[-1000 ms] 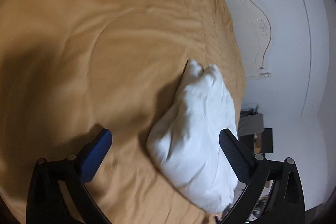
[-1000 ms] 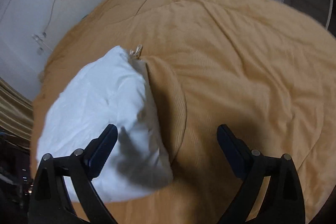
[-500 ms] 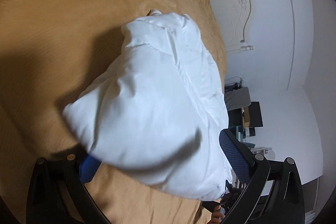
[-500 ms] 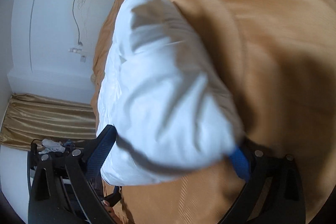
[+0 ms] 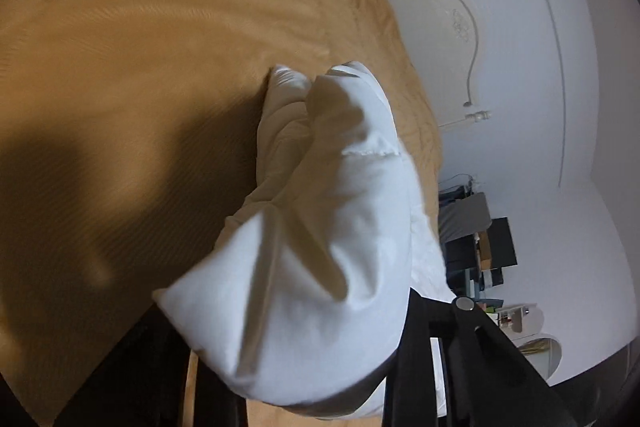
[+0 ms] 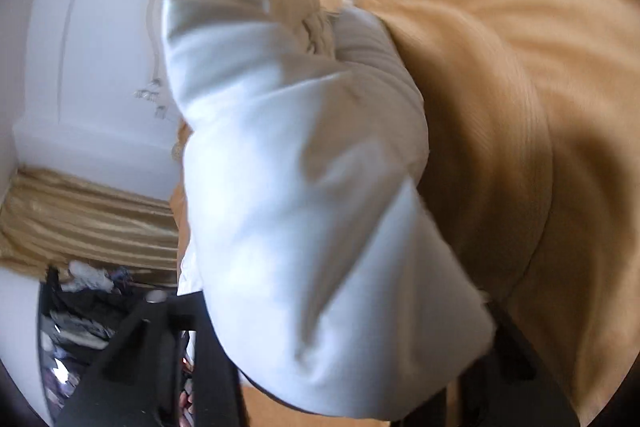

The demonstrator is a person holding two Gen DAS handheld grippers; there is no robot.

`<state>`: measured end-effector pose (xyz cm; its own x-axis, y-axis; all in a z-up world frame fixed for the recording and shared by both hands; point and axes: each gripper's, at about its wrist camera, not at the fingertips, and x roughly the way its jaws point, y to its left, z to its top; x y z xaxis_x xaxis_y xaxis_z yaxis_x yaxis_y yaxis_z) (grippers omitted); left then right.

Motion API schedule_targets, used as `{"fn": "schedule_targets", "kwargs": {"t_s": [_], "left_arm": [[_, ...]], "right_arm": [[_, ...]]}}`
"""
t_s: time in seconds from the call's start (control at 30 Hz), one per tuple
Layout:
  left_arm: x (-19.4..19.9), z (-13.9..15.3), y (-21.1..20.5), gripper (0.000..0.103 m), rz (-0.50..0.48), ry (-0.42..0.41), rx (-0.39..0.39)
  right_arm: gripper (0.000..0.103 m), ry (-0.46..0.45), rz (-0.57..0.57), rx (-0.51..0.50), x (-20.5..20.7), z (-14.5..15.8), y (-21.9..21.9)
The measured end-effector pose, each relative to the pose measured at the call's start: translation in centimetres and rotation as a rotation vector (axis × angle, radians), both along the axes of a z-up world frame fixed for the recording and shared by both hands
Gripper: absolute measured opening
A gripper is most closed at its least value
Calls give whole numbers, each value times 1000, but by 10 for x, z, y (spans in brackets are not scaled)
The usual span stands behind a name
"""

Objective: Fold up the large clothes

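A bulky white padded garment (image 5: 320,235) lies bunched near the edge of a bed covered in an orange-brown blanket (image 5: 140,47). My left gripper (image 5: 304,359) is shut on the near end of the white garment, whose cloth hides the fingertips. In the right wrist view the same garment (image 6: 304,187) fills the middle, and my right gripper (image 6: 344,379) is shut on its other near end, with the fingers hidden under the cloth. The blanket (image 6: 500,27) spreads to the right there.
A white carved headboard (image 5: 440,27) stands against the white wall at the bed's far end. Dark furniture and clutter (image 5: 480,247) stand beyond the bed's edge. A gold curtain (image 6: 80,215) and a pile of clothes (image 6: 80,307) lie at left in the right wrist view.
Both grippers were open above the garment a second ago. They came down over its two ends and closed on it, and the cloth now bunches up between them.
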<state>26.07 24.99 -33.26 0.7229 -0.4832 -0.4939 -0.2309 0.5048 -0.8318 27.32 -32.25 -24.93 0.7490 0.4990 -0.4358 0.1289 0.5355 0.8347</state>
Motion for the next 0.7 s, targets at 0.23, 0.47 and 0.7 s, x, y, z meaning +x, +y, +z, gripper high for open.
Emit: {"fn": "schedule_targets", "kwargs": {"t_s": [0.23,0.47,0.7], "left_arm": [[-108,12,24,33,0,76,-32],[-121,-69,62,55,13,210,-385],[-145,30,107,53,128,243,255]], "right_arm": [[32,32,110,90,-73,11,13],[80,229,85,166,-82,-66,16],[82,209,-36,-139,-95,-4,-9]]}}
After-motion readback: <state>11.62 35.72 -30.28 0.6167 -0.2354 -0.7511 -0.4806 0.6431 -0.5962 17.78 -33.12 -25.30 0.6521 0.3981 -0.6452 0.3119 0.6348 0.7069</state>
